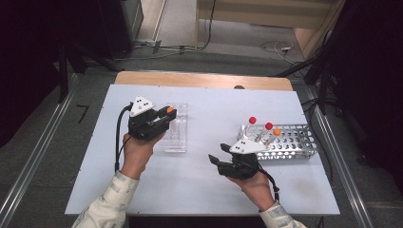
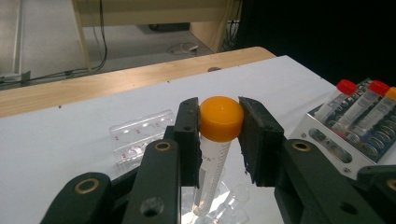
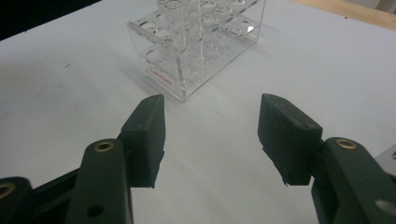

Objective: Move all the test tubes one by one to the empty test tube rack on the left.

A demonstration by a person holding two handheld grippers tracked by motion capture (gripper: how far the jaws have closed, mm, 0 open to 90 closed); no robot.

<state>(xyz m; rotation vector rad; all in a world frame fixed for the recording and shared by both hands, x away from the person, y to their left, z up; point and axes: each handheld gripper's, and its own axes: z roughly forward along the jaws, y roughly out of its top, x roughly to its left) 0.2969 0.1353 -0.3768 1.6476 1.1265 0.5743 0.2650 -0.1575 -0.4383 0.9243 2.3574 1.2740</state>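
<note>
My left gripper (image 1: 167, 114) is shut on an orange-capped tube (image 2: 218, 122), gripping it at the cap, directly over the clear plastic rack (image 1: 176, 128). The tube's lower end (image 2: 205, 205) hangs down into the clear rack (image 2: 140, 137). My right gripper (image 1: 215, 159) stands open with nothing between its jaws, low over the white table between the two racks. From the right gripper view the clear rack (image 3: 196, 42) lies a little ahead of the open right gripper (image 3: 212, 121). A metal rack (image 1: 287, 141) at the right holds two red-capped tubes (image 1: 252, 121) and an orange-capped one (image 1: 276, 133).
The white board (image 1: 204, 190) lies on a wooden table (image 1: 199, 79) whose far edge shows behind it. Cables trail from both grippers. Metal rails run along the floor at both sides. The metal rack (image 2: 345, 135) with its tubes shows at the right of the left gripper view.
</note>
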